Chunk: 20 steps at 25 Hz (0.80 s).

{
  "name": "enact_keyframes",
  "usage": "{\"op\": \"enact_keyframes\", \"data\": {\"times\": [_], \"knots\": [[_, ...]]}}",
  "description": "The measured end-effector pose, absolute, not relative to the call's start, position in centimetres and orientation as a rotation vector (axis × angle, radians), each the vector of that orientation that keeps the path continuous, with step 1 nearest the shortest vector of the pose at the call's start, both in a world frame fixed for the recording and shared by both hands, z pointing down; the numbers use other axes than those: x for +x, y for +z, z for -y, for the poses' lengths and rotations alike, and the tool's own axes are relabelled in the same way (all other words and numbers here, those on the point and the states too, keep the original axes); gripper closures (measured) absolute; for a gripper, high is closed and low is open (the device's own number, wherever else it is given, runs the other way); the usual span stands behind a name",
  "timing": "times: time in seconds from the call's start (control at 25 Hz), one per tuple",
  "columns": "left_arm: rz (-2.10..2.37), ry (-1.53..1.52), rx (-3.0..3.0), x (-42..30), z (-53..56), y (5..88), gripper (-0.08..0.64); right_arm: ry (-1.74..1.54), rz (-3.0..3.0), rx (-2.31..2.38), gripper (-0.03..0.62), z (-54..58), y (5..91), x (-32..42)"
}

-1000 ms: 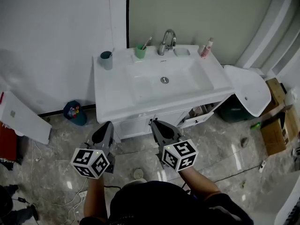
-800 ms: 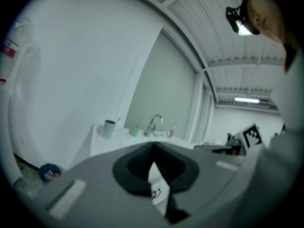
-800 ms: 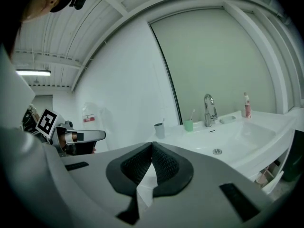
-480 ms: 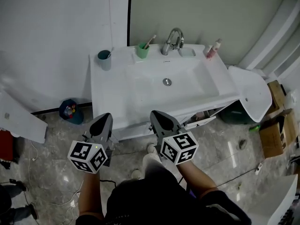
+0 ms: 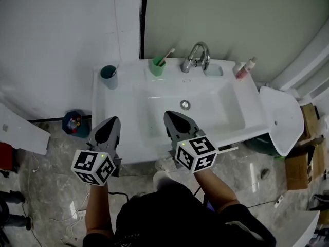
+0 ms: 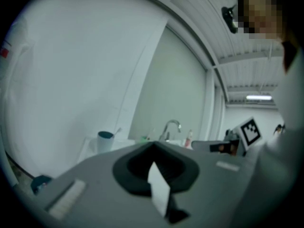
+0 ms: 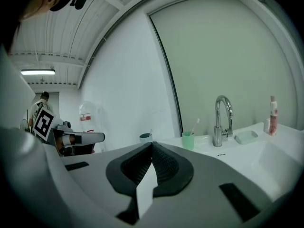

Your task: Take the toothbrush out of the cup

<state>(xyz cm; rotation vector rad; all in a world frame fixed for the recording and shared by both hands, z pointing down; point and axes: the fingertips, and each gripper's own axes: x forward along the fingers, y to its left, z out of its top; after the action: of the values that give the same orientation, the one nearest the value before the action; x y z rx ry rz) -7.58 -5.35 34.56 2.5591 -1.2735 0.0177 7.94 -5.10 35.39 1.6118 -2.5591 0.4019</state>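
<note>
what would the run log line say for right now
left gripper: shut, empty | right gripper: shut, empty | toothbrush: standing in green cup beside tap | status: not yet reached

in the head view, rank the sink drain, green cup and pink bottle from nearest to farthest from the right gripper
From the right gripper:
1. Sink drain, just ahead of it in the basin.
2. Green cup, on the back rim, left of the faucet.
3. Pink bottle, at the back right corner.
</note>
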Motion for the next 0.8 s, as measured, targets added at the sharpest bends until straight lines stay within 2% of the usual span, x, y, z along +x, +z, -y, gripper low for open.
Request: {"op": "enact_keyframes", "data": {"times": [0.4,0.8], "knots": [[1.4,0.051,2.504,-3.7,12.8,34.5,0.552,0.414,2.581,1.502,0.594,15.2,35.9,11.6],[1.533,0.166,2.431,-3.5,16.6,36.3,0.551,0.468,2.581,1.483,0.594,21.8,37.9,13.3]]}}
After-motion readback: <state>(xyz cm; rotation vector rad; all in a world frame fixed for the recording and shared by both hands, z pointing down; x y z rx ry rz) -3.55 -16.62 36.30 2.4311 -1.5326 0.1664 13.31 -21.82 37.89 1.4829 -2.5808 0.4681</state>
